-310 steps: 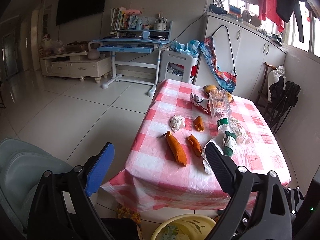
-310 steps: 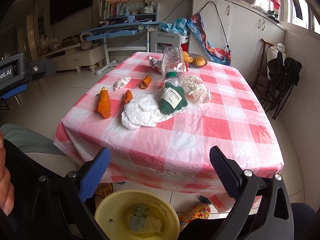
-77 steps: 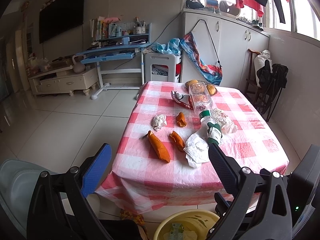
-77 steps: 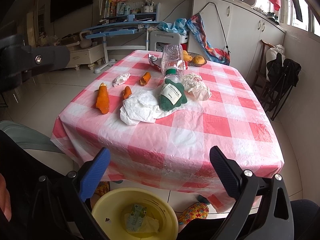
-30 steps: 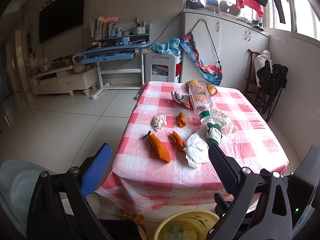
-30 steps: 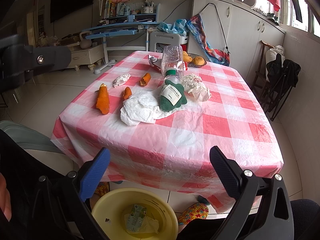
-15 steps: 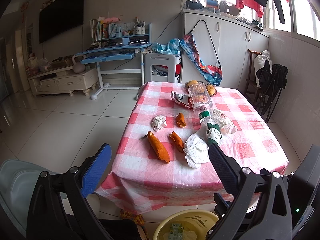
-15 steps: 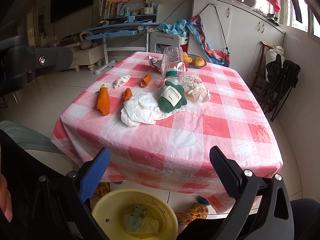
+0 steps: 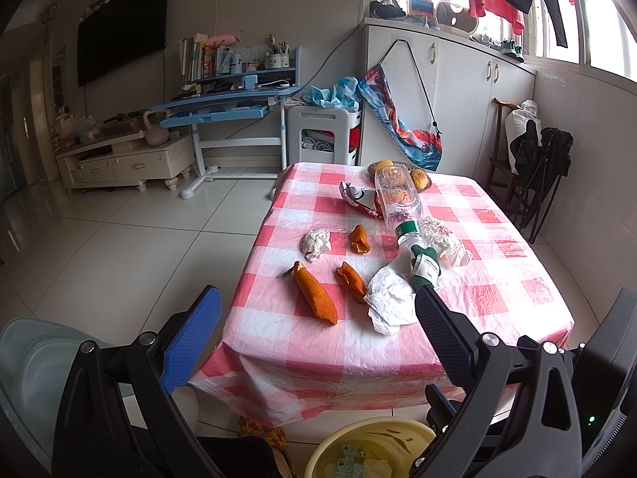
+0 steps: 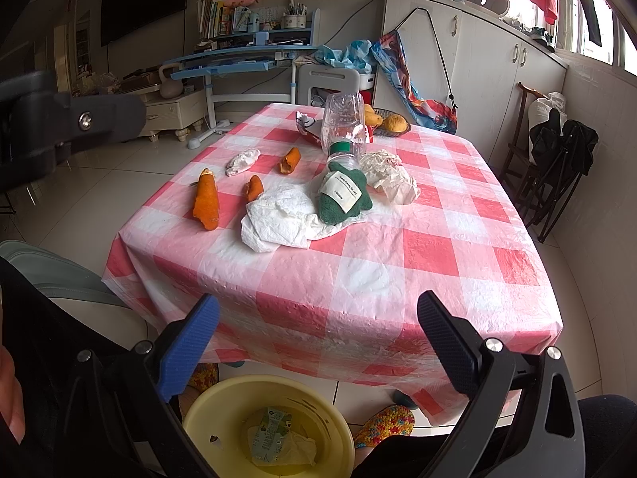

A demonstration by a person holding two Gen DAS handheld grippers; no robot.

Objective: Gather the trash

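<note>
Trash lies on the pink checked table [image 10: 430, 247]: three orange peels, the largest at the left [image 10: 207, 199] [image 9: 316, 298], crumpled white tissues [image 10: 278, 219] [image 9: 390, 302], a green wrapper with a white label [image 10: 344, 195], a clear plastic bottle [image 10: 344, 127] [image 9: 398, 199] and a red-white wrapper [image 9: 356, 199]. A yellow bin [image 10: 223, 410] [image 9: 370, 434] with a carton and tissue inside stands on the floor below. My left gripper [image 9: 314, 334] and right gripper [image 10: 318, 342] are open and empty, held short of the table's near edge.
A basket of oranges [image 9: 418, 177] sits at the table's far end. A grey chair [image 9: 28, 358] is at the lower left. A blue desk [image 9: 223, 107], white cabinets [image 9: 458, 91] and a dark chair with bags [image 9: 533, 159] surround the table. Colourful slippers [image 10: 382, 422] lie on the floor.
Since ten seconds ago the left gripper has pulled back and turned slightly. Over the last second both grippers stay almost still and open.
</note>
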